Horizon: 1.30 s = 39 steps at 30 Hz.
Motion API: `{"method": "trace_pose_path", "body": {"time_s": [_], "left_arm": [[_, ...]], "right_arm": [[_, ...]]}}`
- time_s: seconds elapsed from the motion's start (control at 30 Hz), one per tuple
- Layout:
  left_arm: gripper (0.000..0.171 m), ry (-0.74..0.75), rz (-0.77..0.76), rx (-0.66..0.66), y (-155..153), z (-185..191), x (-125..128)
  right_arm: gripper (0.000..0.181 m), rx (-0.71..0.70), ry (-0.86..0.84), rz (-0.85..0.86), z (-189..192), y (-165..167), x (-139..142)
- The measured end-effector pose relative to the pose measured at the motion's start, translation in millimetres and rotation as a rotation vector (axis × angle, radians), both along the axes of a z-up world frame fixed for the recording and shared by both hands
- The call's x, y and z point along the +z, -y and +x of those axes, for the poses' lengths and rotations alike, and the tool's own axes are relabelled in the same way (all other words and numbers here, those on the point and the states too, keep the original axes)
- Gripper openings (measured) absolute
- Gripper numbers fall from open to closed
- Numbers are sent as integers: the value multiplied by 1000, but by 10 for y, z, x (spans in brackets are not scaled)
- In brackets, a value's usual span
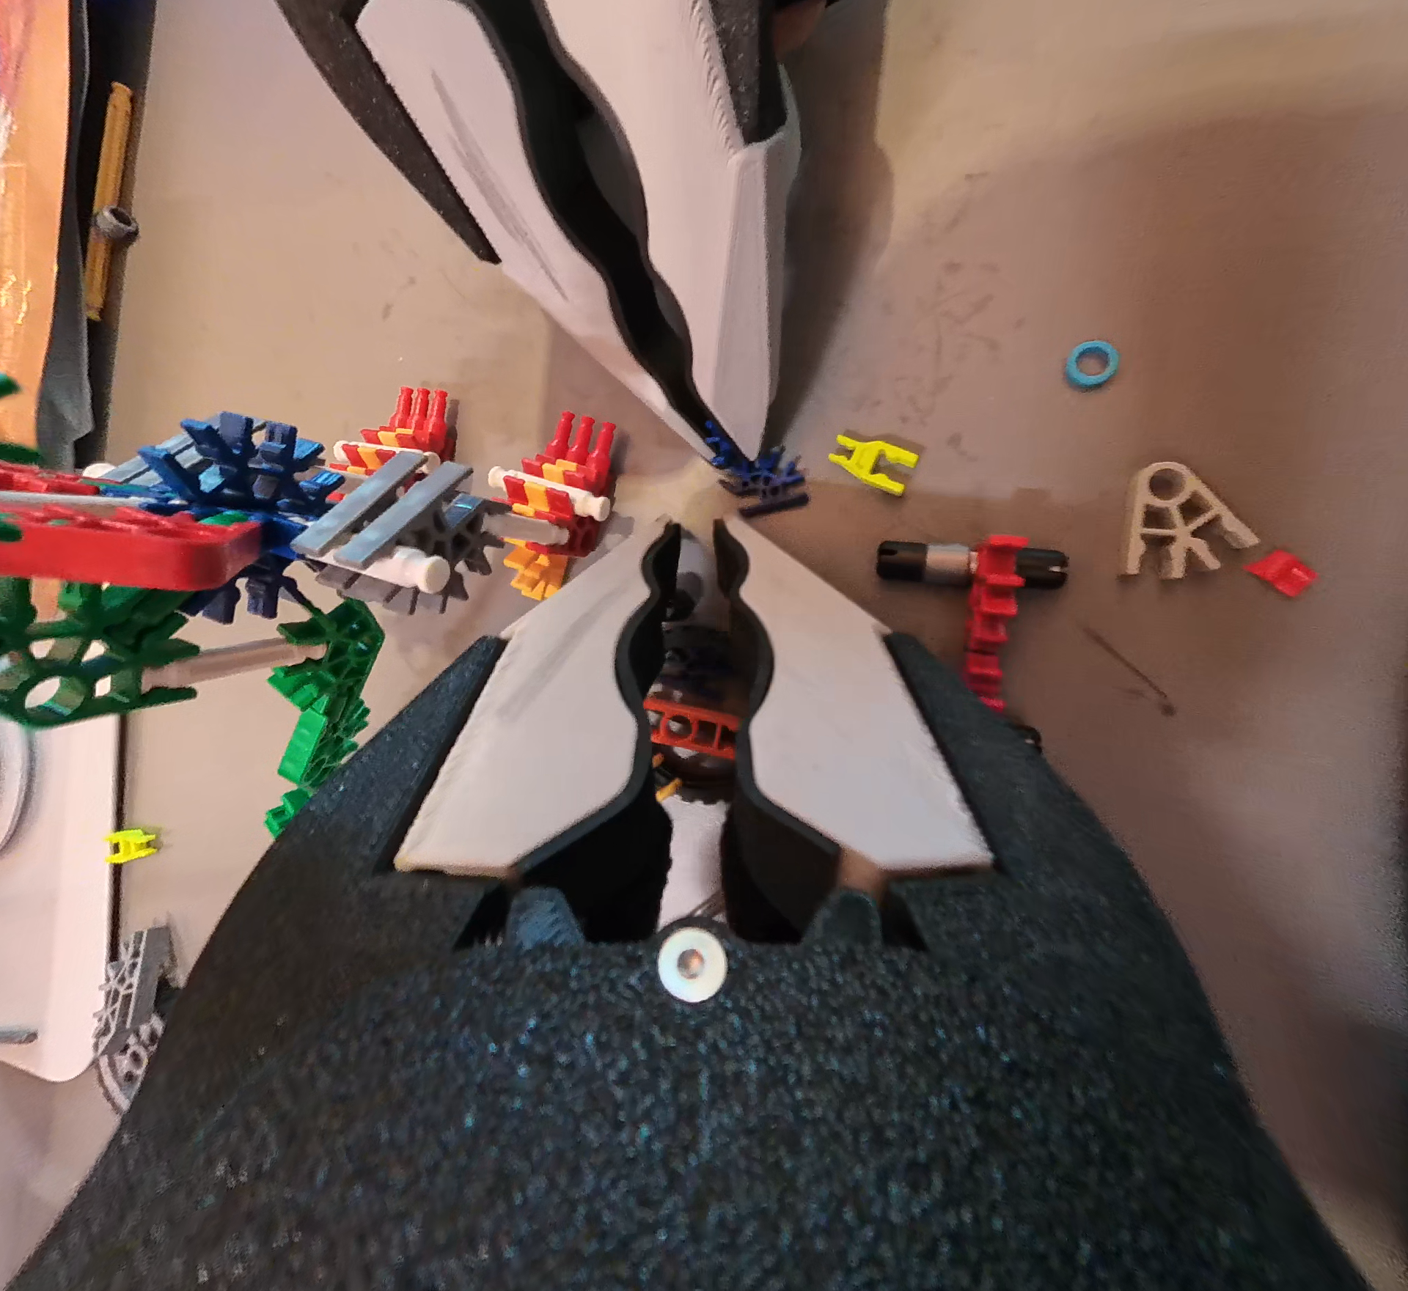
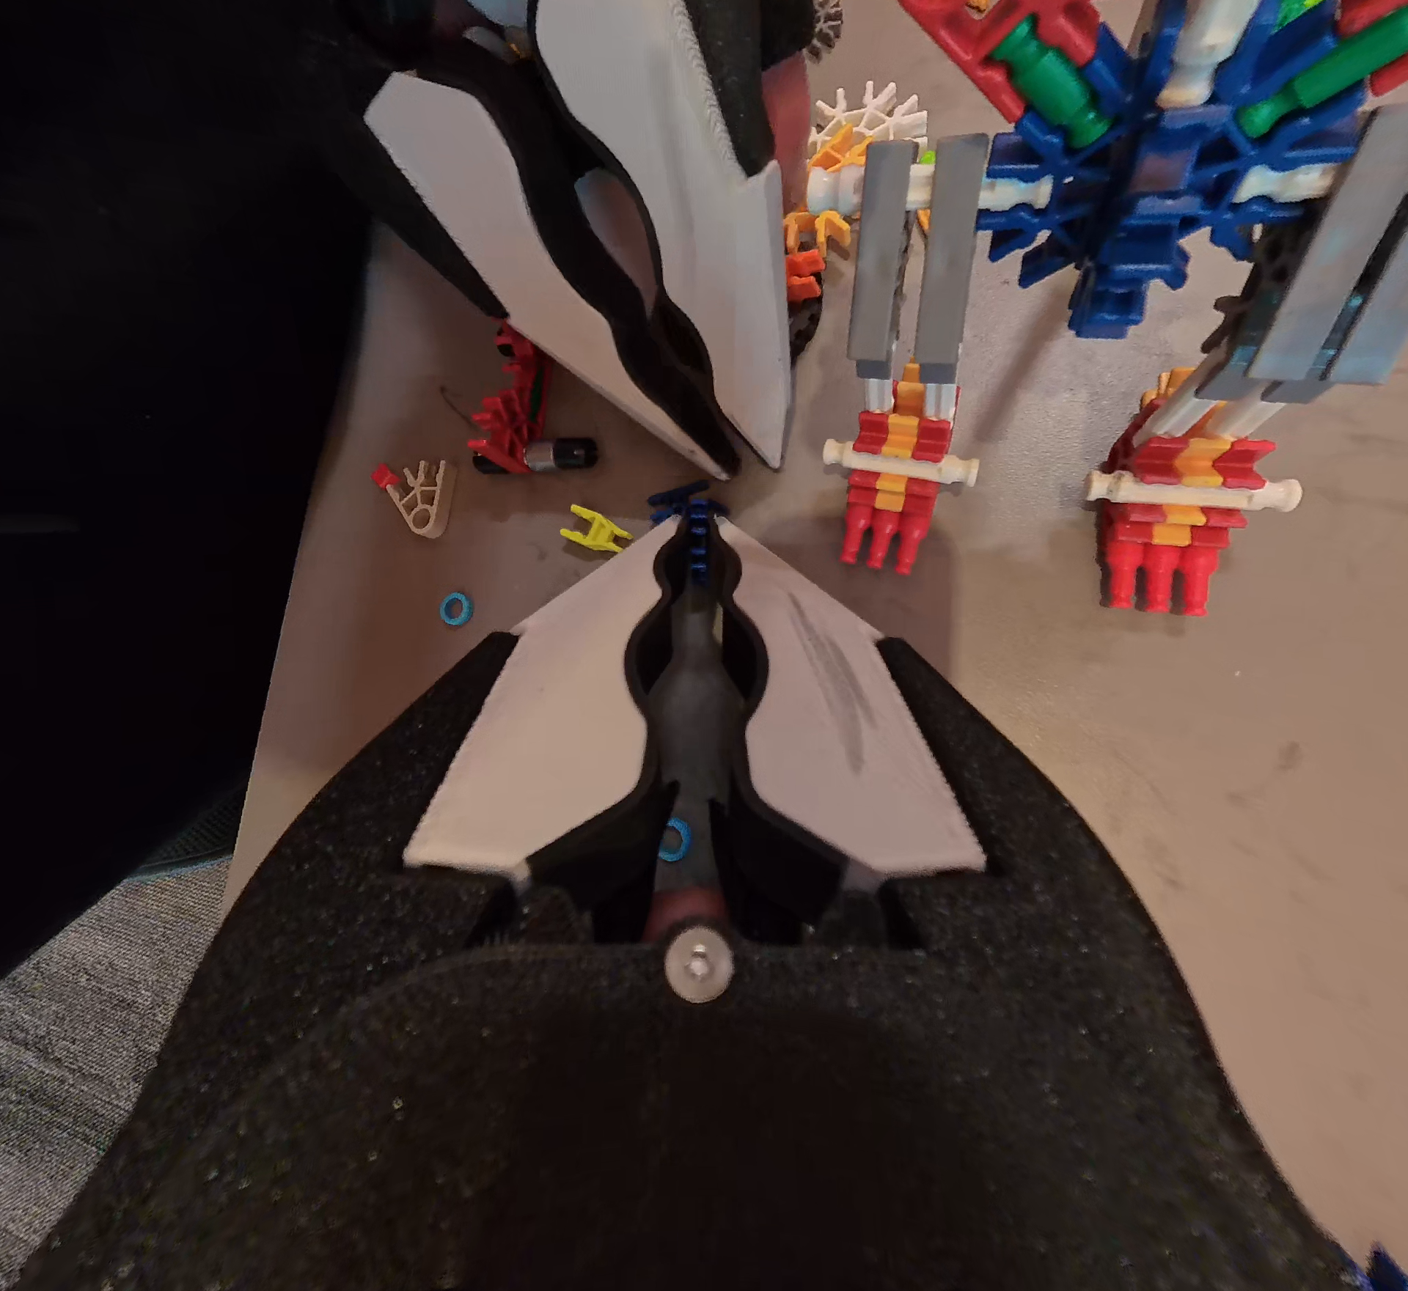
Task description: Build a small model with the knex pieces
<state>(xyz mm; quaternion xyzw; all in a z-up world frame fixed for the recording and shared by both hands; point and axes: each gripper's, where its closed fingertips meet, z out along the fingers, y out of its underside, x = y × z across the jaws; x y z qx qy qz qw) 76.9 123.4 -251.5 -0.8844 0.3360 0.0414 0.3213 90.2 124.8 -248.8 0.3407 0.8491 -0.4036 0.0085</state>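
Note:
My right gripper is shut on a small dark blue connector, held just above the beige table. In the left wrist view the right gripper comes down from the top with the blue connector at its tips. My left gripper has its jaws almost together, and I see nothing gripped between the tips. It points at the blue connector from a few centimetres away. In the right wrist view the left gripper comes in from the upper left, tip to tip with mine.
A large rod-and-connector model stands on red and orange feet beside the grippers. Loose on the table are a yellow clip, a blue ring, a tan connector and a red connector on a black rod. The table edge is close by. Only a small space, under 4 cm, lies between the two pairs of fingers.

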Motion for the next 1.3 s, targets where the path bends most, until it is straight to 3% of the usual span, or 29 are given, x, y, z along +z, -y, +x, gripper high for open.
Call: {"method": "trace_pose_path", "body": {"time_s": [0.87,1.3], "left_arm": [[17,64,-11,26,77,145,25],[12,32,-6,34,78,157,10]], "right_arm": [[3,13,3,4,23,19,-13],[3,14,3,2,22,27,-15]]}}
